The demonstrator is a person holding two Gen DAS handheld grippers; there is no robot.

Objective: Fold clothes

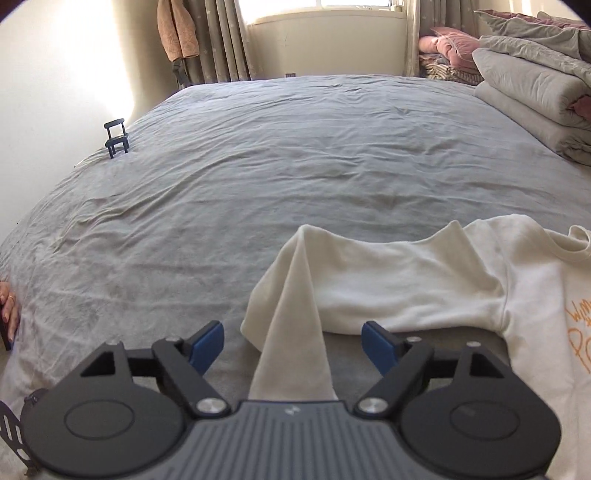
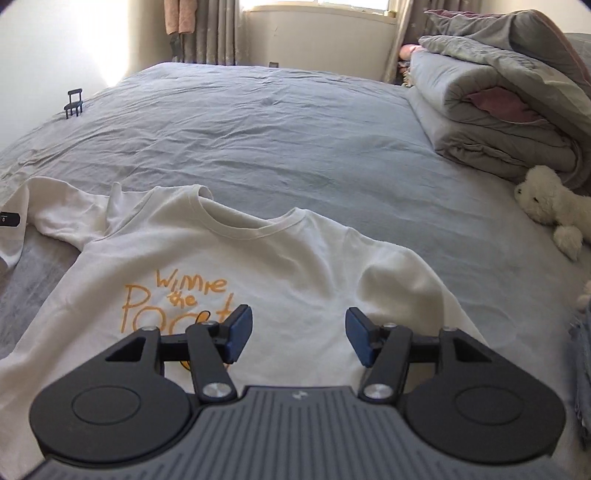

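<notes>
white shirt [image 2: 258, 258] lies front up on the near part of the bed [image 1: 295, 155], orange lettering showing, collar pointing toward the window [image 1: 332, 7]. body mostly flat. one sleeve [image 1: 369, 280] is bunched and doubled over itself, a strip of it running under the left tool [image 1: 292, 345]; the other sleeve lies rumpled off the far shoulder.

we judge the fold barely begun: shirt spread, no body fold visible, sleeves not yet squared in. left: tuck both sleeves, fold sides, halve the length.

left tool: jaws wide apart, cloth between them but pads not pressing it. right tool [image 2: 299, 334]: jaws apart over the chest, nothing clamped.

surface: grey wrinkled bedsheet, soft, will drag with the cloth, we think. rolled grey quilts [image 2: 498, 110] stacked on the right side, a white plush toy [image 2: 550, 206] below them. small black stand [image 1: 117, 137] at the left edge of the bed. curtains [image 1: 218, 40] and a hanging brown garment [image 1: 177, 29] by the bright window. a hand [image 1: 9, 306] shows at the left edge of the left view.
</notes>
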